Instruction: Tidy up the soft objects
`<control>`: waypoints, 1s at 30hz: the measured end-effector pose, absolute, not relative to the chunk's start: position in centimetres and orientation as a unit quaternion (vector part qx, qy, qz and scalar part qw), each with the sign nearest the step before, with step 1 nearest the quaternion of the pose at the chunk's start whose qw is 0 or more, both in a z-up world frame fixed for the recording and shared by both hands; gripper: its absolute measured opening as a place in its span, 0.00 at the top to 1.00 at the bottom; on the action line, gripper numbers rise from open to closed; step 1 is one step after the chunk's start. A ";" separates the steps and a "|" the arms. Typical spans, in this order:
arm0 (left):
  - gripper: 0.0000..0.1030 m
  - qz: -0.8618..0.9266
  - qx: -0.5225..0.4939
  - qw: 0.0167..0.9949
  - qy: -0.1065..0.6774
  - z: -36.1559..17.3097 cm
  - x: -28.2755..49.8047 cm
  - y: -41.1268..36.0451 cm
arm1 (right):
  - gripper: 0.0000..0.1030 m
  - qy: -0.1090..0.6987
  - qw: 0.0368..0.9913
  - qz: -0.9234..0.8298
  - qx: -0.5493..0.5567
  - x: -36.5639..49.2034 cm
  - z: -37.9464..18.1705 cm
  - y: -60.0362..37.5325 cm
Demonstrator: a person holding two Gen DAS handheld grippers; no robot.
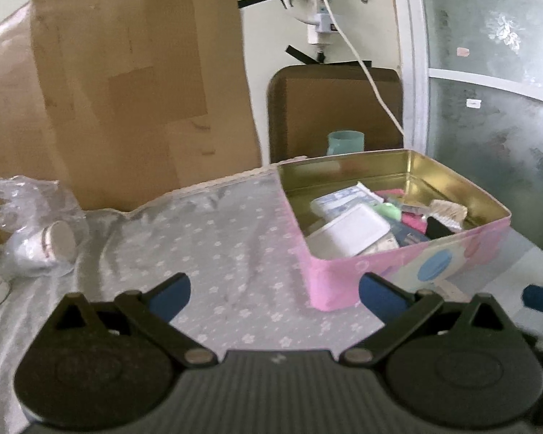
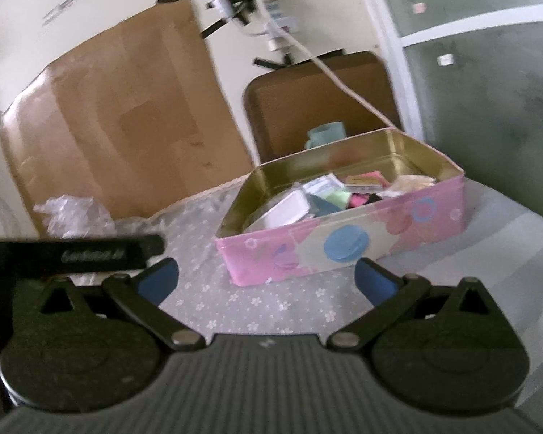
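Note:
A pink tin box (image 1: 409, 267) with a gold inside stands on the flowered grey cloth (image 1: 213, 238). It holds several soft and flat items, among them a white container (image 1: 351, 233), green and pink pieces and a pale brush. My left gripper (image 1: 273, 291) is open and empty, just short of the tin's near corner. In the right wrist view the same tin (image 2: 344, 242) lies ahead, and my right gripper (image 2: 268, 280) is open wide with nothing between its blue pads (image 2: 374, 280). The black bar at the left of that view is part of the left gripper's body (image 2: 72, 253).
A crumpled clear plastic bag (image 1: 29, 195) and a tipped white cup (image 1: 50, 244) lie at the left. Large cardboard (image 1: 126, 83) leans on the wall behind. A brown chair back (image 1: 336, 108) and a teal cup (image 1: 345, 143) stand behind the tin. A white cable (image 1: 365, 65) hangs down.

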State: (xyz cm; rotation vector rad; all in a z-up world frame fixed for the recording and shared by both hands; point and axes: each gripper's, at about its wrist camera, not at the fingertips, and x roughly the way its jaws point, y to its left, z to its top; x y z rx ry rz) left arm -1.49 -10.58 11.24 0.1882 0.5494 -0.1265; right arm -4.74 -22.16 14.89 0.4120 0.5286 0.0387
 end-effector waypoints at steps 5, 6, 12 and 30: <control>0.00 -0.056 0.093 0.957 0.269 10.4 -2.9 -9.6 | 0.00 0.253 0.939 0.001 0.233 -5.4 15.2 -22.5; 0.00 -0.056 0.093 0.957 0.270 10.3 -3.2 -9.6 | 0.00 0.251 0.938 0.001 0.238 -5.6 15.3 -22.6; 0.00 -0.074 0.077 0.951 0.289 10.1 -3.9 -9.1 | 0.00 0.243 0.939 0.012 0.242 -6.2 15.9 -22.2; 0.00 -0.061 0.111 0.947 0.295 9.5 -6.2 -10.3 | 0.00 0.226 0.943 0.014 0.244 -7.9 16.5 -21.9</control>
